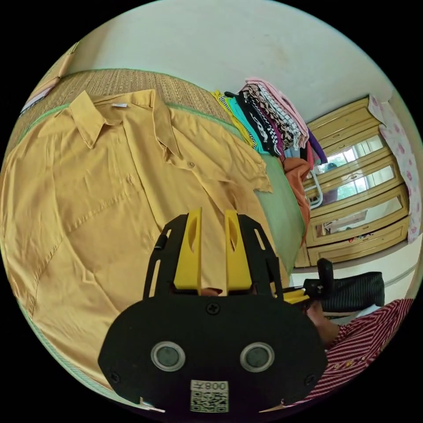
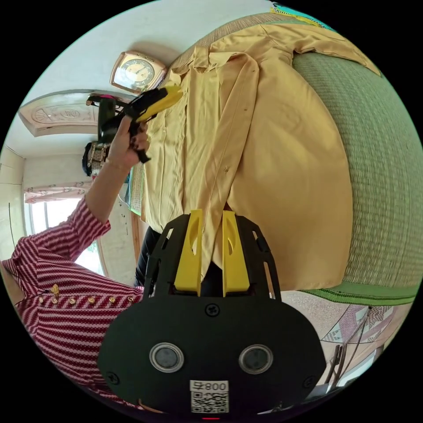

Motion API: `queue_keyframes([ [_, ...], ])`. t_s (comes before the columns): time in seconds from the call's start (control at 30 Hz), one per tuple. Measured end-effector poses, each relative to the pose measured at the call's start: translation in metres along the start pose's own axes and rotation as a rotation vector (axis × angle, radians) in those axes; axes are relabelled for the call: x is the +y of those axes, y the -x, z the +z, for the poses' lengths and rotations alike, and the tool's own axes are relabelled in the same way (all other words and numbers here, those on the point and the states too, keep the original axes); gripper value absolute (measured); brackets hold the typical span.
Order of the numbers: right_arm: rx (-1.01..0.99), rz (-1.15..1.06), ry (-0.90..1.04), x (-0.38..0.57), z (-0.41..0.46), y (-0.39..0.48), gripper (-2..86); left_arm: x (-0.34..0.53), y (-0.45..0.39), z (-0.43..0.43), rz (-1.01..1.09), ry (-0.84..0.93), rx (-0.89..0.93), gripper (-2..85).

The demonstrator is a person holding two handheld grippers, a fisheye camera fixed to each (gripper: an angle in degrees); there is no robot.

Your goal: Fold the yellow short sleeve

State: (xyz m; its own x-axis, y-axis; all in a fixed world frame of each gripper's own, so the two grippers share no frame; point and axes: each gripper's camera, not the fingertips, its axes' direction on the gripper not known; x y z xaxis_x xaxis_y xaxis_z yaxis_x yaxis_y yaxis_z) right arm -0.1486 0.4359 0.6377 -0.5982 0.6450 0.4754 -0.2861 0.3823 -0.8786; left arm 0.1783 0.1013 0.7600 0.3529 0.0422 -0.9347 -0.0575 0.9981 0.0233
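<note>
The yellow short-sleeve shirt (image 1: 101,189) lies front up on a woven mat, collar spread and one sleeve reaching toward a stack of clothes. Over it hovers my left gripper (image 1: 213,216), jaws a narrow gap apart, with the flat shirt showing behind them. In the right gripper view a hand holds the left gripper (image 2: 161,99) above the shirt's far side. The shirt (image 2: 286,176) hangs over the mat's edge there. The right gripper (image 2: 211,220) is shut on the shirt's front edge near the hem, and the cloth narrows into the jaws.
A stack of folded clothes (image 1: 273,119) sits at the mat's (image 2: 383,176) far end. A wooden dresser with mirrors (image 1: 357,198) stands beyond it. A wall clock (image 2: 139,72) hangs behind. The person's striped sleeve (image 2: 66,273) is close by, and patterned floor (image 2: 348,321) lies below the edge.
</note>
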Motion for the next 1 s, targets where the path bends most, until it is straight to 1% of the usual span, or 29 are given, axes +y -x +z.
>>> queue_keyframes([
  [0.07, -0.012, -0.001, 0.003, -0.001, -0.002, -0.002, 6.8, -0.039, 0.017, 0.017, -0.024, -0.012, -0.081, 8.3],
  [0.17, -0.022, -0.010, 0.006, -0.001, -0.006, -0.002, 6.1, -0.071, 0.034, 0.034, -0.044, -0.030, -0.160, 7.9],
  [0.23, -0.035, -0.017, 0.010, -0.001, -0.007, -0.002, 5.1, -0.083, 0.042, 0.049, -0.056, -0.012, -0.188, 7.1],
  [0.33, -0.061, -0.026, 0.015, -0.003, -0.007, -0.005, 3.3, -0.091, 0.050, 0.065, -0.061, 0.000, -0.242, 3.6],
  [0.37, -0.067, -0.027, 0.016, -0.003, -0.007, -0.005, 2.9, -0.092, 0.050, 0.066, -0.050, -0.009, -0.250, 2.4],
  [0.5, -0.089, -0.033, 0.015, -0.002, -0.011, -0.010, 1.3, -0.094, 0.049, 0.058, -0.006, -0.019, -0.266, 1.6],
  [0.63, -0.095, -0.040, 0.012, 0.000, -0.017, -0.010, 0.6, -0.089, 0.058, 0.065, -0.016, 0.008, -0.242, 4.4],
  [0.73, -0.119, -0.038, 0.012, 0.001, -0.020, -0.011, 0.5, -0.086, 0.078, 0.089, -0.069, 0.052, -0.175, 6.7],
  [0.77, -0.122, -0.039, 0.013, 0.001, -0.021, -0.011, 0.5, -0.084, 0.082, 0.090, -0.082, 0.018, -0.158, 6.4],
  [0.87, -0.123, -0.047, 0.021, 0.003, -0.024, -0.008, 0.5, -0.088, 0.094, 0.101, -0.113, 0.018, -0.119, 4.0],
  [1.0, -0.146, -0.054, 0.027, 0.005, -0.031, -0.008, 0.4, -0.093, 0.091, 0.096, -0.081, -0.007, -0.113, 2.5],
])
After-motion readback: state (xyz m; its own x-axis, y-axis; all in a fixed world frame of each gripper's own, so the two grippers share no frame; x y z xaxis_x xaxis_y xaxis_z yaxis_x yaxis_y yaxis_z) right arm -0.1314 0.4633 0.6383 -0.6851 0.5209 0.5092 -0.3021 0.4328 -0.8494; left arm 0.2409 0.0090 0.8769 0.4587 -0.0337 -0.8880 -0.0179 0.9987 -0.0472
